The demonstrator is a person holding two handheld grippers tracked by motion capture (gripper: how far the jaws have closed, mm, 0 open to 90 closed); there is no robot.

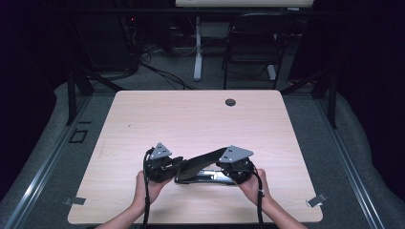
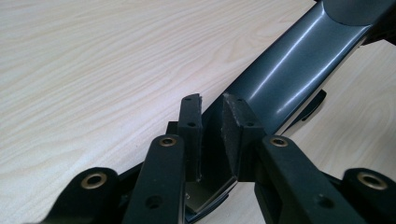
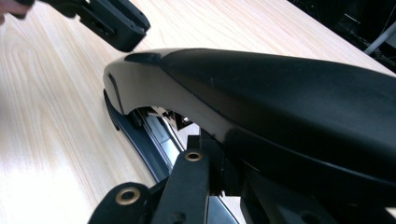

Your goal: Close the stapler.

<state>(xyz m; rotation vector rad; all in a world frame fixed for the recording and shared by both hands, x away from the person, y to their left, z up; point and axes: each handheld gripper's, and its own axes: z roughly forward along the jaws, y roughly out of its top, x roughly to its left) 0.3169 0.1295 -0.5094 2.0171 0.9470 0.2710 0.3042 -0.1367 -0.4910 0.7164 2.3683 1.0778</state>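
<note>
High view: pale wood table [image 1: 191,114], dark room; both claws pinch stapler [image 1: 203,162].

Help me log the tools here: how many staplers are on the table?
1. The stapler lies near the table's front edge, its top arm raised, between the left claw and right claw.

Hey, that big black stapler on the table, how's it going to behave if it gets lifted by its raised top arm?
The stapler looks rigid but hinged: its arm stands raised above the base, so the base would probably swing. The glossy curved top may be slippery. Its metal parts suggest some weight.
</note>
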